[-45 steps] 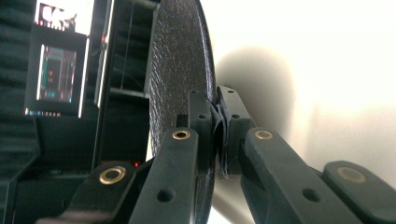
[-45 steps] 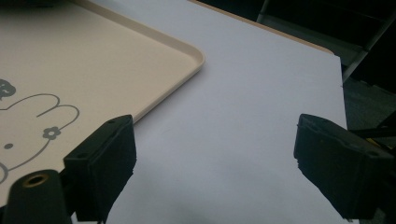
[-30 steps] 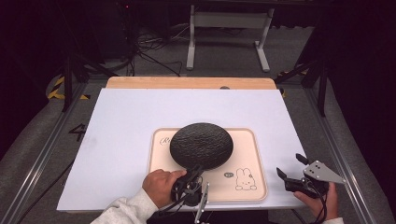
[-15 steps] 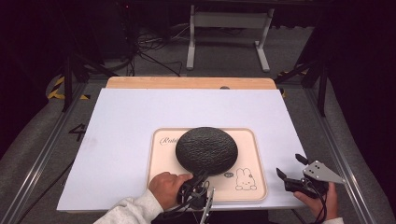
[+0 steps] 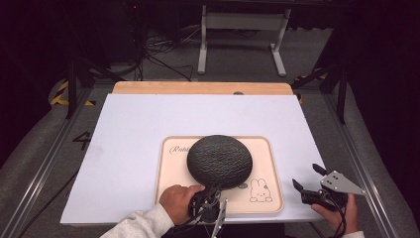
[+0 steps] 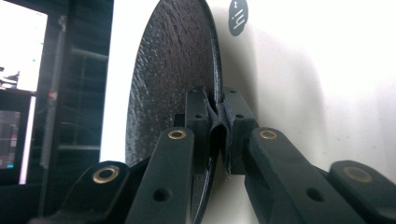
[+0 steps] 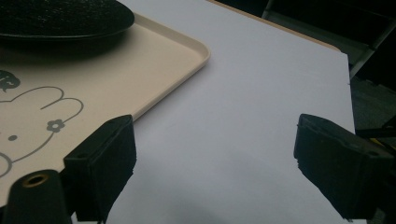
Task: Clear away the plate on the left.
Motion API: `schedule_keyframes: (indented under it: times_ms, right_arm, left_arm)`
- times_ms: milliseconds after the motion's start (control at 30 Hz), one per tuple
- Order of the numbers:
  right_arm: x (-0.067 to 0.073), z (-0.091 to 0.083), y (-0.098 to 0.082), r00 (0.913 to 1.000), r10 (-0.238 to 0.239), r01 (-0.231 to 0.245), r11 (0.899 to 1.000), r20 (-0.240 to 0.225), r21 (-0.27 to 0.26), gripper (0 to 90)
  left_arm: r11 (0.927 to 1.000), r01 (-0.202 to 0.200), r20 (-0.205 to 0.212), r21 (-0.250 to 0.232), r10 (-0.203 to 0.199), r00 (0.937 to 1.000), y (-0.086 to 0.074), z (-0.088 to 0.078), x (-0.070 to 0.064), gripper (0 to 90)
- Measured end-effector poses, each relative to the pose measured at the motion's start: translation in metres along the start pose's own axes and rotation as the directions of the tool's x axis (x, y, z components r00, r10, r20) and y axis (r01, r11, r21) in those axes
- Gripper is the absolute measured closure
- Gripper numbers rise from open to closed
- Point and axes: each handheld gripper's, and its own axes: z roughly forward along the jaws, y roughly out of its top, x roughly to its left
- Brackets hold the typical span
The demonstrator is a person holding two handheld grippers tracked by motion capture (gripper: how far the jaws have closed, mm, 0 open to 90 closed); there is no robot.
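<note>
Thing: I see a round black plate (image 5: 219, 161) with a rough, pebbled surface
Pose: I read it as upside down, its domed underside facing up, in the high view
Place: it lies on the cream tray (image 5: 270, 148), over the tray's middle and left part, covering part of the printed script and sitting just beside the rabbit drawing
Near rim: in my left gripper view the plate (image 6: 173, 70) stands edge-on, its thin rim pinched between the two pads
Right gripper view: the plate (image 7: 60, 18) shows low and dark at the tray's far end, rim close to the tray floor
</note>
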Motion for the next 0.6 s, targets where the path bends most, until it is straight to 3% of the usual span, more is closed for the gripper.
schedule_keyframes:
  times_ms: [67,600]
  right_arm:
    - [-0.0002,0.0004,-0.0002,1.0000,0.000,0.000,1.000,-0.002,-0.001,13.6]
    - [0.0001,0.0003,-0.0002,1.0000,-0.002,0.002,1.000,-0.005,0.001,13.6]
  left_arm:
    - [0.9998,0.022,0.014,-0.003,-0.022,0.9997,-0.0010,0.0003,0.0002,81.7]
    - [0.9992,0.038,0.084,0.010,-0.038,0.9958,-0.0023,0.0075,-0.0044,76.0]
